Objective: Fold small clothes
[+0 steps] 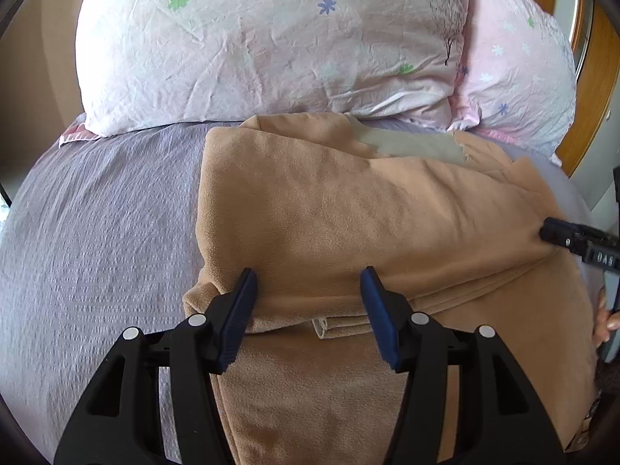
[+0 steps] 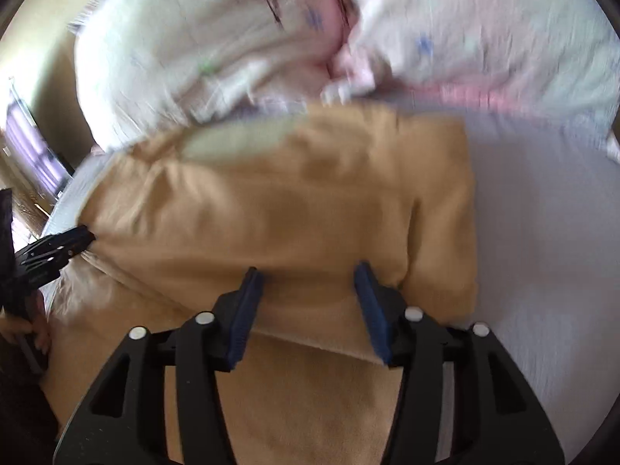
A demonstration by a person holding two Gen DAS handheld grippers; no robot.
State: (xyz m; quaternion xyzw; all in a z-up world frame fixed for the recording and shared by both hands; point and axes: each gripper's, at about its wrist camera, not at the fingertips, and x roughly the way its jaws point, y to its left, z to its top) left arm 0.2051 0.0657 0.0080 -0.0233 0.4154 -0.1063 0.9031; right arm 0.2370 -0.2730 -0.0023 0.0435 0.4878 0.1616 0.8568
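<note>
A tan fleece garment [image 1: 348, 213] lies partly folded on the bed, with a pale lining patch [image 1: 410, 143] showing near its far edge. My left gripper [image 1: 309, 283] is open, its blue pads straddling the folded near edge of the garment. My right gripper [image 2: 309, 275] is open over the same garment [image 2: 290, 201], near its right side; this view is blurred by motion. The right gripper's tip also shows in the left wrist view [image 1: 558, 232], touching the garment's right edge. The left gripper's tip shows in the right wrist view [image 2: 58, 252] at the garment's left edge.
A lilac bedsheet [image 1: 97, 232] covers the bed. Two pink flowered pillows [image 1: 271, 46] [image 1: 519, 73] lie just behind the garment. A wooden headboard or frame [image 1: 596, 89] stands at the far right. A hand [image 1: 608, 317] shows at the right edge.
</note>
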